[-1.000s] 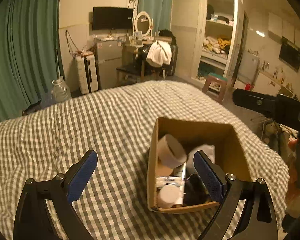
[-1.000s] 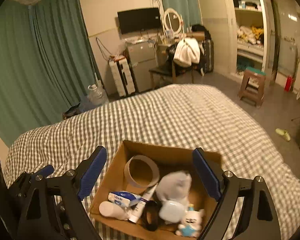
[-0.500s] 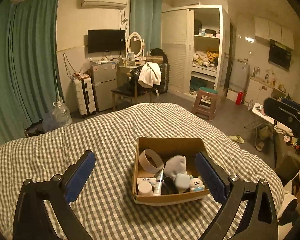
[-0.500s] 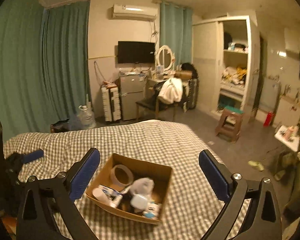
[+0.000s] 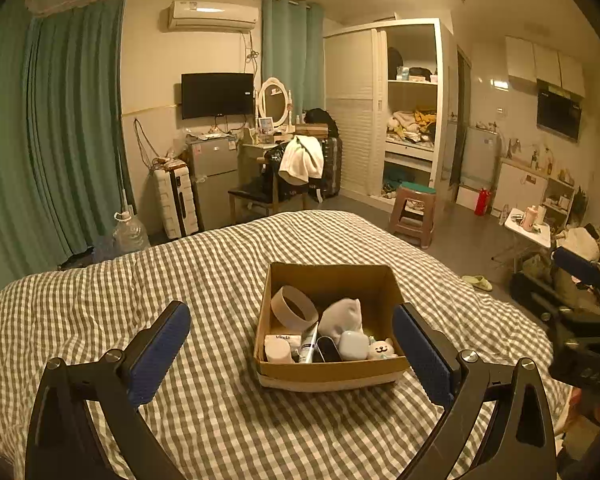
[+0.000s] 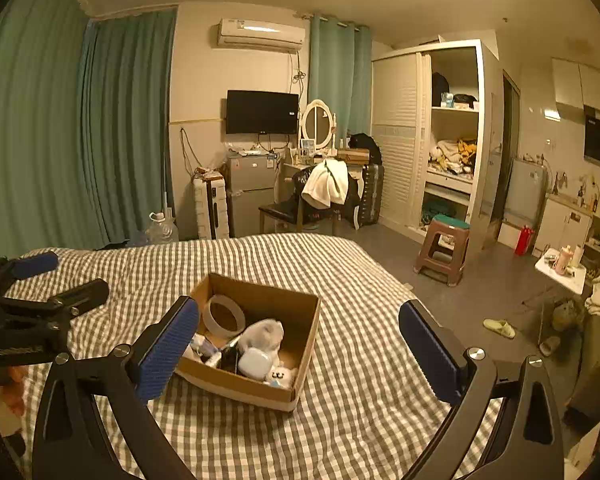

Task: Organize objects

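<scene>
Task looks finished: the cardboard box (image 5: 328, 368) on the bed (image 5: 140, 280) holds everything; left gripper (image 5: 292, 344) and right gripper (image 6: 300, 344) hang released, empty.

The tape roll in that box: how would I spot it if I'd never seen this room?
On the checked bed sits an open cardboard box. The tape roll leans in its back left corner, the only hollow ring among the items.
</scene>
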Tool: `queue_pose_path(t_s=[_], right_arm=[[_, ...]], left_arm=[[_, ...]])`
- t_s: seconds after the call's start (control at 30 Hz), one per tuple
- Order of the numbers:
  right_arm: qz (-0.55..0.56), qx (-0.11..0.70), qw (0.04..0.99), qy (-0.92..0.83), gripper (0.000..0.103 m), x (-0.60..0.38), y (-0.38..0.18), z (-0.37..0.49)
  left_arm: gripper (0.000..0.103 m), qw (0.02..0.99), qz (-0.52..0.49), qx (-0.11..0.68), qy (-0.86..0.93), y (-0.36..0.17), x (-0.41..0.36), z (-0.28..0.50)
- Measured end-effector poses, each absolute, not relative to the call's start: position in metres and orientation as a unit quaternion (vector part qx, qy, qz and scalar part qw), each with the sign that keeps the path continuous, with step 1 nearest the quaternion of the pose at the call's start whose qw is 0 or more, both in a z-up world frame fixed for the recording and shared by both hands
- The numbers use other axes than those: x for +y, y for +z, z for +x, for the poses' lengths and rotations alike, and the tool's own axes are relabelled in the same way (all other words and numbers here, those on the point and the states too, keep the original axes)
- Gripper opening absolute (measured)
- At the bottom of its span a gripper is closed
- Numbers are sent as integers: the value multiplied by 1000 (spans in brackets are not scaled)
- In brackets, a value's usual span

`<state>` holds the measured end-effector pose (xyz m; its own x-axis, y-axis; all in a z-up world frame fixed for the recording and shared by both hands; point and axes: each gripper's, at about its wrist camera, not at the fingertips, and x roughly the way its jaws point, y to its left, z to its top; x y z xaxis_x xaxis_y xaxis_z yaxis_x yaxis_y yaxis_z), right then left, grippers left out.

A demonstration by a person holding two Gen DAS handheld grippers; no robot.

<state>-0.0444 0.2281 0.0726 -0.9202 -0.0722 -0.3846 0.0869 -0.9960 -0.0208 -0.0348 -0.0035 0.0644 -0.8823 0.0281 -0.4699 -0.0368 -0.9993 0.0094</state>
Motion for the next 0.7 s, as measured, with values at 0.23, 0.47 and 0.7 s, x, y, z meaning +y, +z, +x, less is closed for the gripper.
queue_pose_path(t_s=[0.23,0.47,0.7], right_arm=[[220,14,50,-974,101,233,36,-65],[221,17,47,-974,101,231,1,-79],[229,25,50,-972,101,223,-18,-86]], left_arm=[[103,-6,-242,15,970,30,3,-43],[103,-21,-256,15,966,-7,-6,-48],[103,-26,-278,5,960,-33,-14,-52]])
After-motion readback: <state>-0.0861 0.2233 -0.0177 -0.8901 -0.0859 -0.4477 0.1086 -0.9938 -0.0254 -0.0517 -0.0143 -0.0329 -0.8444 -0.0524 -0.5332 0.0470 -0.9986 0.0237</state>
